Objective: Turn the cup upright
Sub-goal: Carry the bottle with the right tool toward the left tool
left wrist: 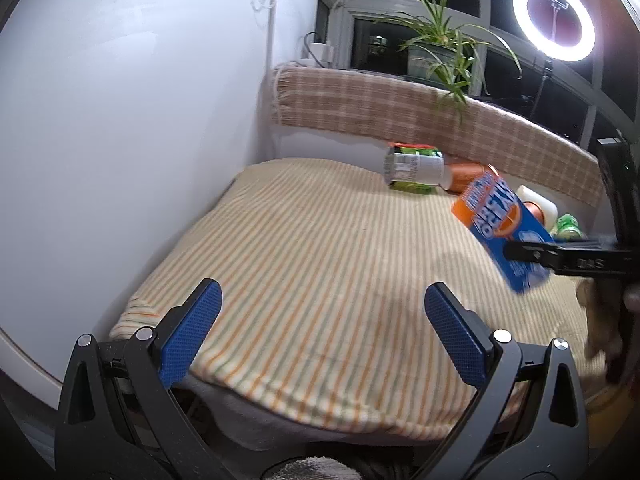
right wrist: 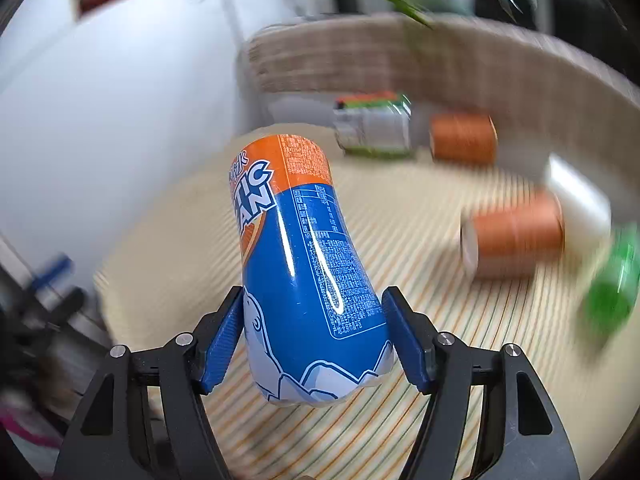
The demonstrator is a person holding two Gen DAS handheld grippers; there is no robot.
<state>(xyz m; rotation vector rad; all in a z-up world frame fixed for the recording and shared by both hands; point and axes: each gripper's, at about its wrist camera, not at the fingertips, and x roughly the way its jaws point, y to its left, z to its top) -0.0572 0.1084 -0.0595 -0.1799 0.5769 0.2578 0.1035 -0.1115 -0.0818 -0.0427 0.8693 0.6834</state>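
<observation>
A blue and orange cup (right wrist: pixel 304 264) with printed lettering is clamped between the blue pads of my right gripper (right wrist: pixel 314 328). It is held tilted above the striped cloth, orange end pointing away. In the left wrist view the same cup (left wrist: pixel 500 228) hangs at the right, held by the right gripper's black fingers (left wrist: pixel 560 256). My left gripper (left wrist: pixel 322 328) is open and empty, low over the near part of the striped cloth (left wrist: pixel 304 264).
Other cups lie on their sides at the back: a green and white one (left wrist: pixel 414 168), two orange ones (right wrist: pixel 464 138) (right wrist: pixel 516 236), a white one (right wrist: pixel 580 204) and a green one (right wrist: pixel 616 280). A white wall (left wrist: pixel 120 120) stands left. A checked cushion (left wrist: pixel 400 108) borders the back.
</observation>
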